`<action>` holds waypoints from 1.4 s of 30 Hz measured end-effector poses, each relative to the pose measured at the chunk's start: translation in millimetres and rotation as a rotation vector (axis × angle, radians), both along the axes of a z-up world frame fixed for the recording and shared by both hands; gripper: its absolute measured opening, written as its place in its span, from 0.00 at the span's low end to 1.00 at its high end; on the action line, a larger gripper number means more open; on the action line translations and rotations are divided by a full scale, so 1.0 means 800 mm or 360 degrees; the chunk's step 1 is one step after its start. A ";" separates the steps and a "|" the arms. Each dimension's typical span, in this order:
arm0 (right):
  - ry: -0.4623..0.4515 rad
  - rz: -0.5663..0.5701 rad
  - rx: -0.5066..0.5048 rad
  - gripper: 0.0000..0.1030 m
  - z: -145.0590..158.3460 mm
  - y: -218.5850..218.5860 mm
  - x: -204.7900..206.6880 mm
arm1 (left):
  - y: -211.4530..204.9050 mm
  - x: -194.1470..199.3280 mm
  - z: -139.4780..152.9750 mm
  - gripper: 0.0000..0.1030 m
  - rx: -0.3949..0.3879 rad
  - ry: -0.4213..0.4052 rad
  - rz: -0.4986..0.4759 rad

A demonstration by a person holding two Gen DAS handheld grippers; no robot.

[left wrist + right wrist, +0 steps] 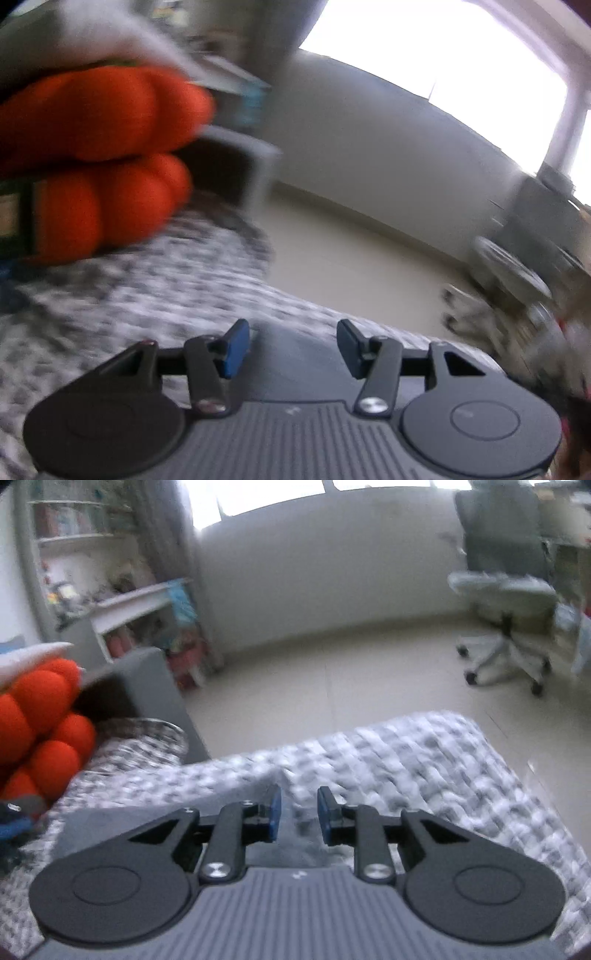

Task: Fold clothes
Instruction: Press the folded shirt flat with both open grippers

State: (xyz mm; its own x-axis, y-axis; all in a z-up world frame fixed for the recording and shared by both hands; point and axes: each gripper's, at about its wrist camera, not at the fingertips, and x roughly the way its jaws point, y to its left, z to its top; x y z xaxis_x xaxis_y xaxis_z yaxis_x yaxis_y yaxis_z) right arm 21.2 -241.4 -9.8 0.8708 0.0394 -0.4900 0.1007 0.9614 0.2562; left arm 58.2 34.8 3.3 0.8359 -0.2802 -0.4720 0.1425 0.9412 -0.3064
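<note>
Bed [424, 753] in the foreground, under both grippers. Cushion [40, 716] on the bed's left side. Shelf [122, 609] beyond the bed's left corner. Chair [506, 587] on the floor [332, 672], beyond the bed, right.

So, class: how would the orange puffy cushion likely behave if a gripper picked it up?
The orange cushion bulges in rounded lobes, so it is probably soft and would squash between the fingers. It looks light for its bulk. Resting on the checked blanket, it seems unlikely to roll.
</note>
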 end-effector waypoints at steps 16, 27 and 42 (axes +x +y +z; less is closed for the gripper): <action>0.0148 0.0401 -0.0234 0.25 -0.030 0.087 0.006 | -0.058 0.002 -0.050 0.52 0.0316 0.0133 -0.0086; 0.0220 0.0442 -0.0242 0.25 -0.042 0.087 0.011 | -0.062 0.006 -0.051 0.53 0.0374 0.0154 -0.0107; -0.0005 0.0447 -0.0152 0.28 -0.019 0.084 -0.004 | -0.066 0.007 -0.047 0.53 0.0422 0.0194 -0.0094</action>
State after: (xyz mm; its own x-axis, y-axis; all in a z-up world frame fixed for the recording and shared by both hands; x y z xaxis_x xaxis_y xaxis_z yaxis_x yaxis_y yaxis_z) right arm 18.2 -174.6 -25.2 0.8338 0.2328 -0.5005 -0.1732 0.9713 0.1633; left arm 64.0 -17.6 -34.0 0.7544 -0.1801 -0.6312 0.1768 0.9818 -0.0689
